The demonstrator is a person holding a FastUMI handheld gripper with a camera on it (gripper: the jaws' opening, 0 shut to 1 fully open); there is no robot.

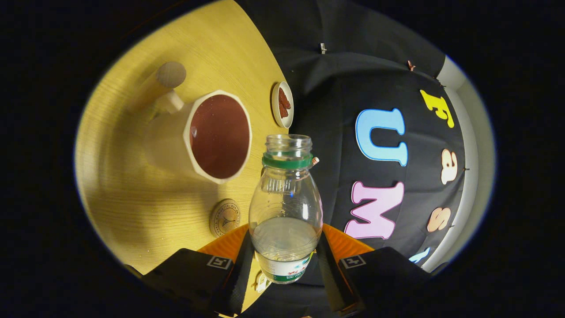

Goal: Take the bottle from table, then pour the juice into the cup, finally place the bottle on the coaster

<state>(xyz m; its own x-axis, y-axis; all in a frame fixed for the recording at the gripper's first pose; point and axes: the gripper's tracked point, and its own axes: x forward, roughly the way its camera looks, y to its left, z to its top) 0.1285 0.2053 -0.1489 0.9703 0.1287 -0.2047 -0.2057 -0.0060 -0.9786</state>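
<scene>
A small white dish sits at the far edge of the pale wooden table, holding a few dark reddish-brown pieces too small to tell apart. Behind the table hangs a black cloth wall, with a pale strip of plain wall beyond its far side.

bottle clear, green neck ring | cup cream, brown inside | table yellow wood-grain
</scene>
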